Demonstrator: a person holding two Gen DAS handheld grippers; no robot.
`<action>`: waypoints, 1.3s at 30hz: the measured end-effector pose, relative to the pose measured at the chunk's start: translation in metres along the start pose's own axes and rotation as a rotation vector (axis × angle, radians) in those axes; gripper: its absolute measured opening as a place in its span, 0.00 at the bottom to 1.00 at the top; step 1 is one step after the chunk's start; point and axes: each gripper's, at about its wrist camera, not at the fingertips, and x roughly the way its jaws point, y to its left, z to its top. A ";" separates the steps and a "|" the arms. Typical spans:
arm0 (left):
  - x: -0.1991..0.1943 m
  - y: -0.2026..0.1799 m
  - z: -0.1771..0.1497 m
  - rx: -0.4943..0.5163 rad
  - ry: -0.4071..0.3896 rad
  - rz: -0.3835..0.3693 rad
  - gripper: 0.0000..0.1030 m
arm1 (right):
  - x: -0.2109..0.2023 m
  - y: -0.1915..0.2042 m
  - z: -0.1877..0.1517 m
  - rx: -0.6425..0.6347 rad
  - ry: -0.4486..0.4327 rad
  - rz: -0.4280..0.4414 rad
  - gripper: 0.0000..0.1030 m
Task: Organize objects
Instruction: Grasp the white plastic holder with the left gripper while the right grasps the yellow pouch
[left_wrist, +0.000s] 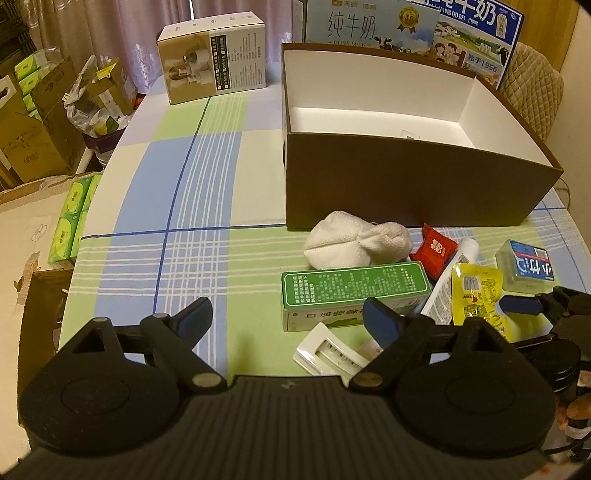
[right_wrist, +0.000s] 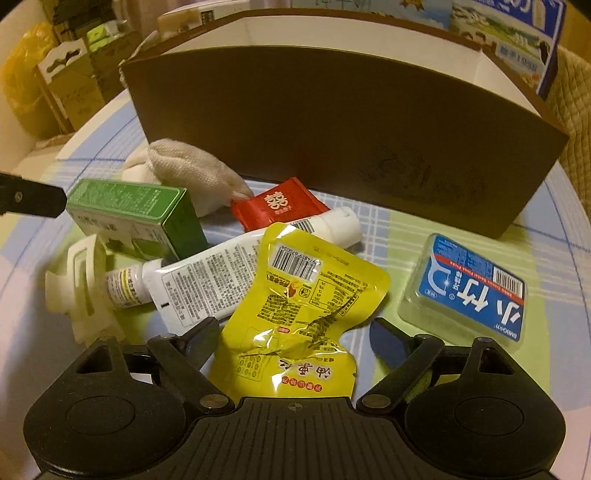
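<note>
A brown box (left_wrist: 406, 184) with a white, nearly bare inside stands open on the checked tablecloth (left_wrist: 192, 206). In front of it lie a white cloth bundle (left_wrist: 354, 243), a green carton (left_wrist: 351, 288), a red packet (left_wrist: 434, 251), a white tube (right_wrist: 221, 273), a yellow pouch (right_wrist: 306, 295), a blue-labelled clear case (right_wrist: 472, 288) and a white plastic clip (left_wrist: 325, 350). My left gripper (left_wrist: 286, 314) is open above the clip and the carton's near end. My right gripper (right_wrist: 293, 328) is open, straddling the yellow pouch's lower half; its right pad stands clear of the pouch.
A tan carton (left_wrist: 214, 59) sits at the table's far left and milk cartons (left_wrist: 369, 22) stand behind the brown box (right_wrist: 332, 129). The table's left edge drops to green tissue packs (left_wrist: 74, 221) and cardboard boxes (left_wrist: 33, 140). A quilted chair back (left_wrist: 532, 81) is at the far right.
</note>
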 end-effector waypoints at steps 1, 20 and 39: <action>0.001 0.000 0.000 0.002 0.003 0.000 0.84 | -0.001 0.000 0.001 -0.004 -0.005 0.004 0.69; 0.026 -0.018 -0.026 0.035 0.146 -0.065 0.84 | -0.008 -0.005 0.005 -0.033 0.046 0.040 0.44; 0.045 -0.018 -0.033 0.040 0.211 -0.022 0.75 | -0.008 -0.005 0.005 -0.047 0.054 0.052 0.45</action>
